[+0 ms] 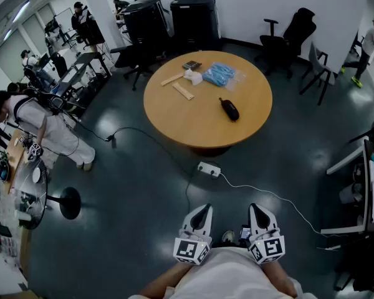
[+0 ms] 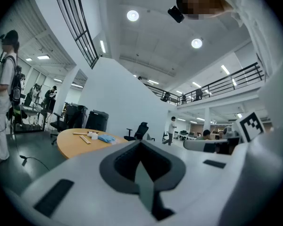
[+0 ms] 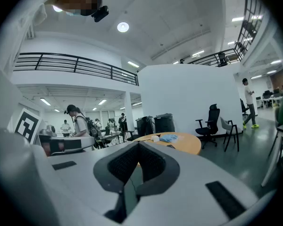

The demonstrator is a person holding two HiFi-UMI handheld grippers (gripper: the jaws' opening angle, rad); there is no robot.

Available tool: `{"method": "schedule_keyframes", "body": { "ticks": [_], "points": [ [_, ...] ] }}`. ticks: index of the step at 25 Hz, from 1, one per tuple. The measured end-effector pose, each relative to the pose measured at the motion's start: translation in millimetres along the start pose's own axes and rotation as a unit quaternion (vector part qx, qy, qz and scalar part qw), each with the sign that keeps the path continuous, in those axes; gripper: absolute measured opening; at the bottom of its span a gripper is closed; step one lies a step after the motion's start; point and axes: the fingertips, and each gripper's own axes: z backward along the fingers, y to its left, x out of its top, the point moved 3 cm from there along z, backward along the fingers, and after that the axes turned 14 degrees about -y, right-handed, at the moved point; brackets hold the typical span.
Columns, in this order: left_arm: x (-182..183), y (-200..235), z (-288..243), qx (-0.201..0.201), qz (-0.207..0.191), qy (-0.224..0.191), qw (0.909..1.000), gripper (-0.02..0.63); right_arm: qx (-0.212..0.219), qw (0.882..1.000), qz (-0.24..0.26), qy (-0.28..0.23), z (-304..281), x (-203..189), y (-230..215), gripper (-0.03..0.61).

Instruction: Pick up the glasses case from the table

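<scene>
The black glasses case (image 1: 229, 109) lies on the right half of the round wooden table (image 1: 193, 126), far ahead of both grippers. My left gripper (image 1: 202, 210) and right gripper (image 1: 257, 209) are held side by side close to my body, over the floor, both shut with nothing between their fingers. In the left gripper view the shut jaws of the left gripper (image 2: 140, 143) point toward the table (image 2: 70, 142) in the distance. The right gripper (image 3: 139, 145) also faces the table (image 3: 186, 145), where the case (image 3: 170, 146) shows as a small dark shape.
On the table also lie a blue bag (image 1: 219, 74), a white object (image 1: 192, 76) and wooden sticks (image 1: 182, 91). A power strip (image 1: 209, 169) with cables lies on the floor between me and the table. Office chairs (image 1: 293, 39), black bins (image 1: 196, 14) and a person (image 1: 43, 129) stand around.
</scene>
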Motion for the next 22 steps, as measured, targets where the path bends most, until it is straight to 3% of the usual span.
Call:
{"method": "schedule_keyframes", "body": {
  "ticks": [16, 22],
  "points": [
    [-8.4, -18.6, -6.7, 0.012, 0.0, -0.004, 0.9999, 0.008, 0.012, 1.0, -0.006, -0.008, 10.2, 8.8, -18.6, 0.015],
    [-7.5, -20.6, -14.7, 0.034, -0.004, -0.007, 0.9994, 0.008, 0.018, 1.0, -0.014, -0.006, 12.4, 8.3, -31.2, 0.015]
  ]
}}
